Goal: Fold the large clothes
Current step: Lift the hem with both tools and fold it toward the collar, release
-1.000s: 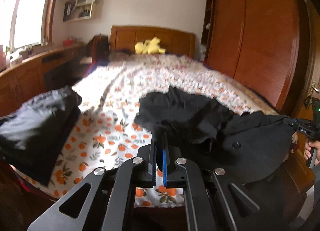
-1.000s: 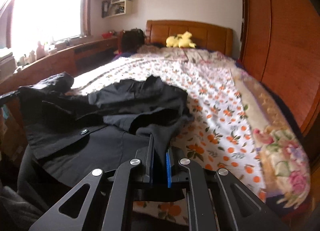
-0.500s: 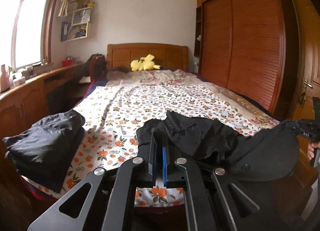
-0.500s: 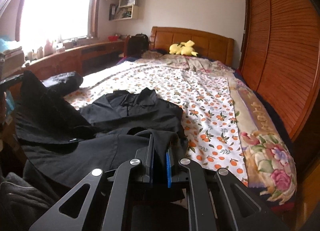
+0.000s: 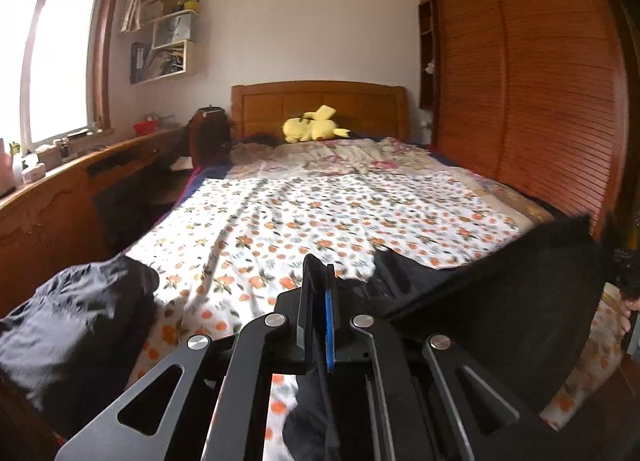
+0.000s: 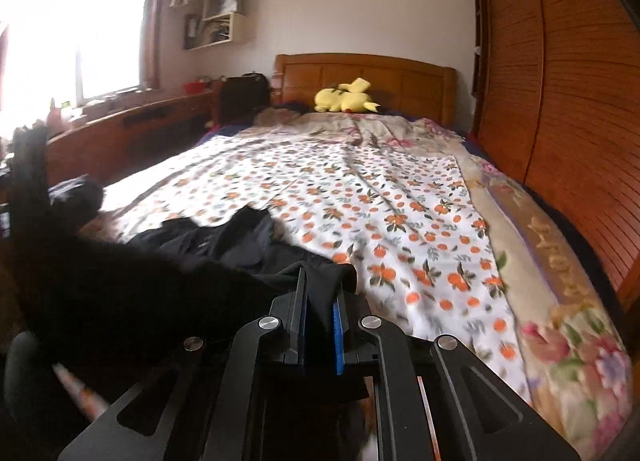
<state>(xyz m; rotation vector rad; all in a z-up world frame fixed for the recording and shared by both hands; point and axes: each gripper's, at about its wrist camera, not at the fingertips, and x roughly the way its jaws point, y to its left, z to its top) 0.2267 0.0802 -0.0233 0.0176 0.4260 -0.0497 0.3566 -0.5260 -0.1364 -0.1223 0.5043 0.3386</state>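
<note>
**Black garment raised off the foot of the bed**

Since the earlier frames, the black garment has been lifted higher and stretched wider, so that less of it is left lying on the sheet. One edge is pinched between the closed fingers of the left gripper, and cloth is seen hanging down below them. Another edge is clamped in the right gripper, whose fingers are shut on a thicker bunch of fabric. Between the two, the garment is held up as a dark, blurred sheet, with its far part still resting on the bed near the foot.

The bed is covered by a white sheet printed with oranges, and a floral blanket is laid along the side by the wardrobe. A folded pile of dark clothes is set on the near corner on the window side. A yellow plush toy is placed against the wooden headboard. A window, a long wooden counter and wall shelves are seen on the opposite side of the room.
</note>
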